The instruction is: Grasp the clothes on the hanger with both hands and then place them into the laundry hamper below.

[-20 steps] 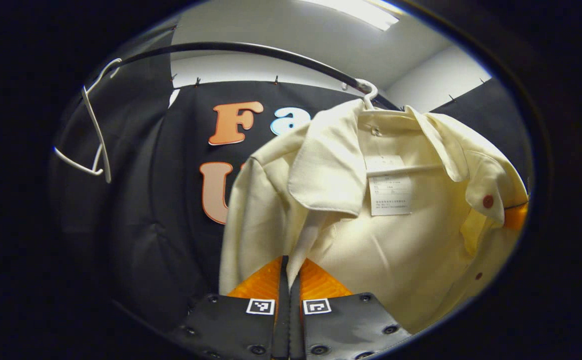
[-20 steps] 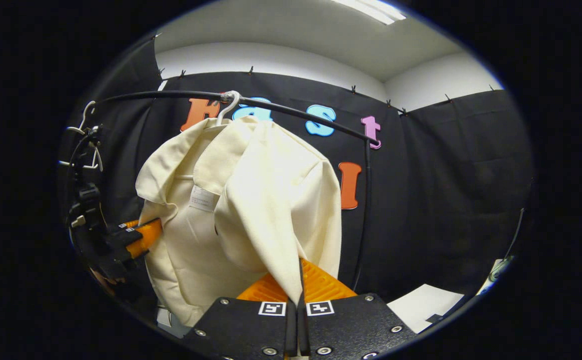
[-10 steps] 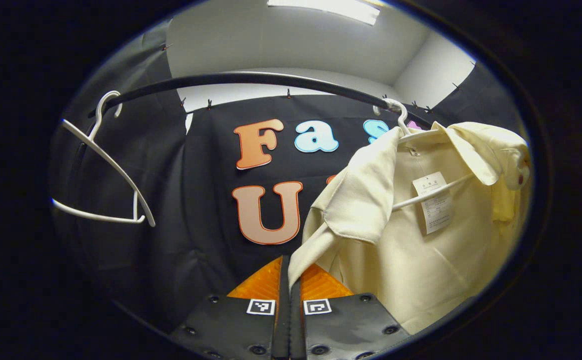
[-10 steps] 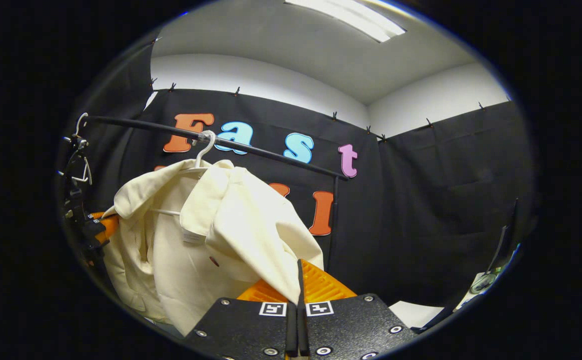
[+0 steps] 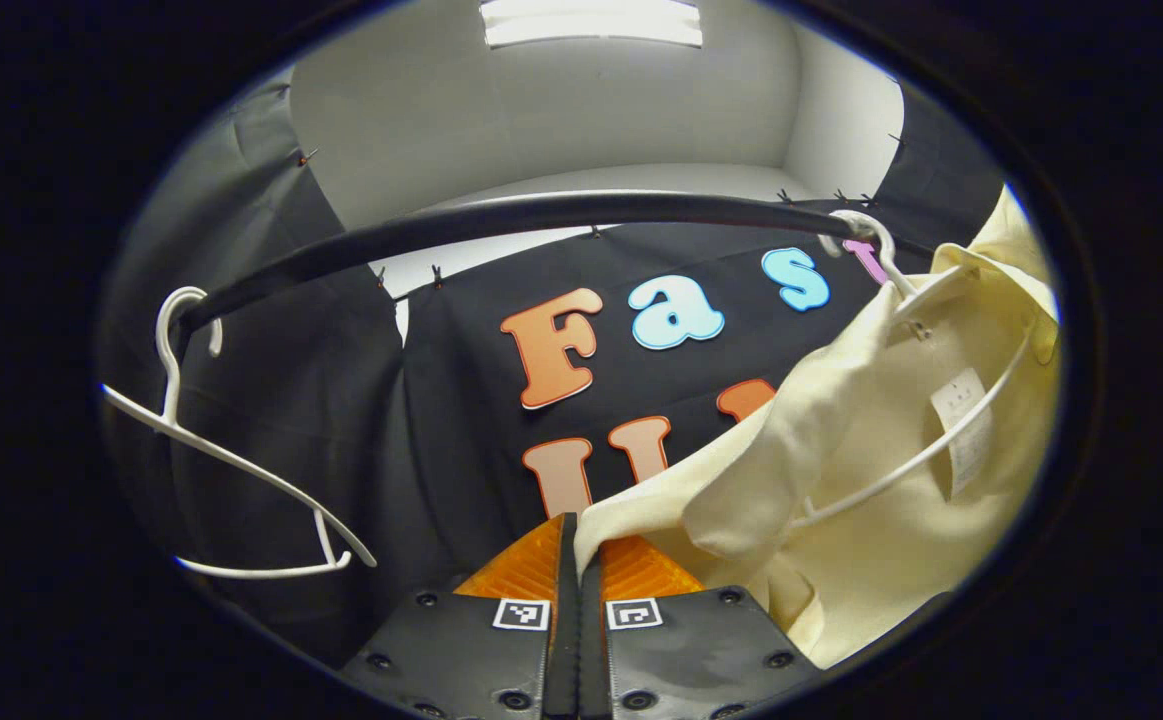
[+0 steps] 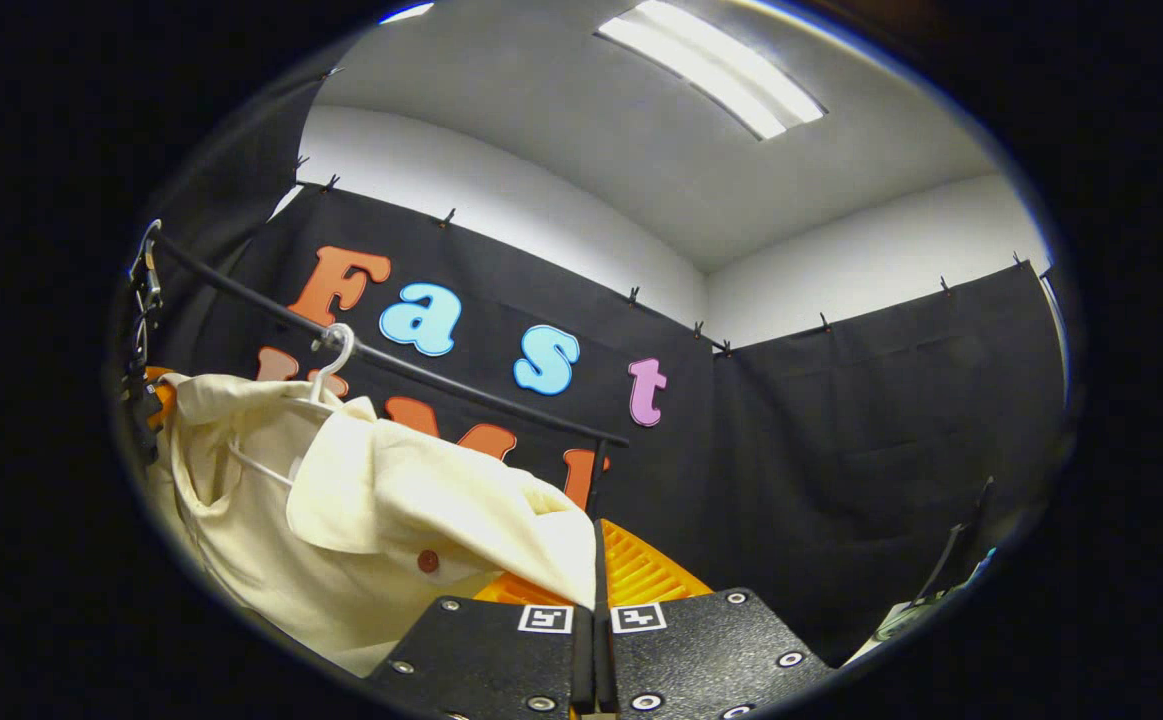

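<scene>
Hangers of thin white plastic hook over a black rail (image 5: 501, 215) that curves across the top of the left gripper view; the spare hanger (image 5: 231, 470) at the rail's left end dangles bare and tilted, well apart from the garment, while the loaded hanger (image 5: 901, 440) at the right carries the cream shirt (image 5: 871, 500), its hook on the rail and its lower bar showing inside the open collar beside a white paper tag (image 5: 963, 425); in the right gripper view the same rail (image 6: 441, 385) slants down to a black upright post, and the hanger's hook (image 6: 334, 350) sits on it above the shirt (image 6: 361, 510), which hangs low at the left with its collar flap spread and a small dark red button (image 6: 427, 561) on the front; the left gripper (image 5: 578, 560) is clenched on a fold of the shirt's edge, fabric pinched between both fingers; the right gripper (image 6: 596, 575) likewise grips a corner of the cloth, jaws pressed together on it, so the shirt is stretched between the two while its collar remains on the hanger; behind everything hangs matte black cloth pinned up with small clips, creased in soft vertical folds; above it run plain white walls and a white ceiling with a long bright light panel (image 6: 711, 70); the shirt's weave looks smooth and slightly stiff.
</scene>
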